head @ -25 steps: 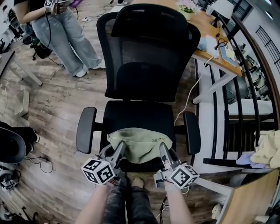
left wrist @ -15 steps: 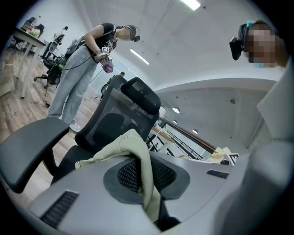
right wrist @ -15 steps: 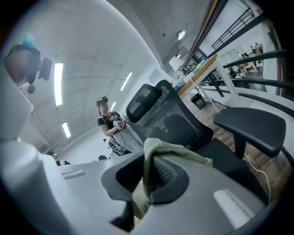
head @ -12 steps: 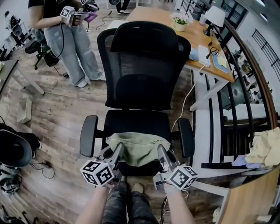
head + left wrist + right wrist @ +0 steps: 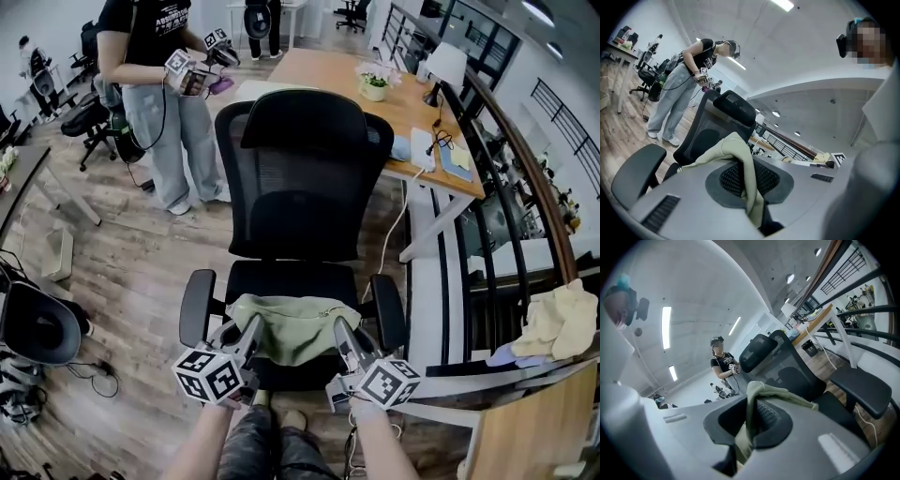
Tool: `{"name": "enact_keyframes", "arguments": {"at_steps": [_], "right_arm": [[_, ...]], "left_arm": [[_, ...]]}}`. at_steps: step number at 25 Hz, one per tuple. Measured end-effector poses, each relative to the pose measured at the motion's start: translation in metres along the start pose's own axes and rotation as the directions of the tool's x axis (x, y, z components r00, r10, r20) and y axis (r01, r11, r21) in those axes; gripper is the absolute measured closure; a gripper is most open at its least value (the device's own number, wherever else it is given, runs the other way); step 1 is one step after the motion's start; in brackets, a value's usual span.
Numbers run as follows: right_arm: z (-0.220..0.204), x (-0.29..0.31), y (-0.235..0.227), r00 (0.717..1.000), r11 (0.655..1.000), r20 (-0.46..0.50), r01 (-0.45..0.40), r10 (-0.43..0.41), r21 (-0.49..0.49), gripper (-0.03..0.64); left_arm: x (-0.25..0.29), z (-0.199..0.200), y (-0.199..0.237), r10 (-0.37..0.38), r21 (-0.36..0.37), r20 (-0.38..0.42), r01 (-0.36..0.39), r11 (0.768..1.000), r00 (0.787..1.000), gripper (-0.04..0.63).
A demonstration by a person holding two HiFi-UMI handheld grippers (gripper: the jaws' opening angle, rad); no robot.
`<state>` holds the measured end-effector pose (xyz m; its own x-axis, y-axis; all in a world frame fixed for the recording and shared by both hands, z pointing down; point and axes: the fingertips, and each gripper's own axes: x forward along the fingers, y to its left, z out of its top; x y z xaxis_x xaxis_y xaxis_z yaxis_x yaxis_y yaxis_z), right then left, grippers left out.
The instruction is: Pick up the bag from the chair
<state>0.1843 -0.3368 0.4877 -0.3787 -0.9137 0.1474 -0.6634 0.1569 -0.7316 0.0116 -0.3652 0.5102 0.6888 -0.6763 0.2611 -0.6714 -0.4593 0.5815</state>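
left gripper [image 5: 249, 326]: we are clamping the bag [image 5: 295, 325] at its left end | right gripper [image 5: 343, 328]: we are clamping its right end | bag: hanging between both, over the chair [image 5: 300, 169] seat's front

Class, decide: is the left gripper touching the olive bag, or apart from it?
Touching. The left gripper view shows the left gripper shut on a fold of the olive bag.

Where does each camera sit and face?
Head view: person's head, steeply down onto the office chair; forearms, left gripper, right gripper show.
Left gripper view: on the left gripper, along its jaws, shut on the green bag.
Right gripper view: on the right gripper, along its jaws, shut on the bag.
Shared: bag, chair, standing person.
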Motion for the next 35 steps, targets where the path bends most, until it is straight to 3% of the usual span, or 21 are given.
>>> {"name": "enact_keyframes", "arguments": {"at_steps": [35], "right_arm": [[0.091, -0.019, 0.102, 0.99, 0.993, 0.092, -0.097, 0.103, -0.07, 0.591]], "left_arm": [[-0.037, 0.112, -0.079, -0.049, 0.157, 0.096, 0.034, 0.987, 0.994, 0.577]]}}
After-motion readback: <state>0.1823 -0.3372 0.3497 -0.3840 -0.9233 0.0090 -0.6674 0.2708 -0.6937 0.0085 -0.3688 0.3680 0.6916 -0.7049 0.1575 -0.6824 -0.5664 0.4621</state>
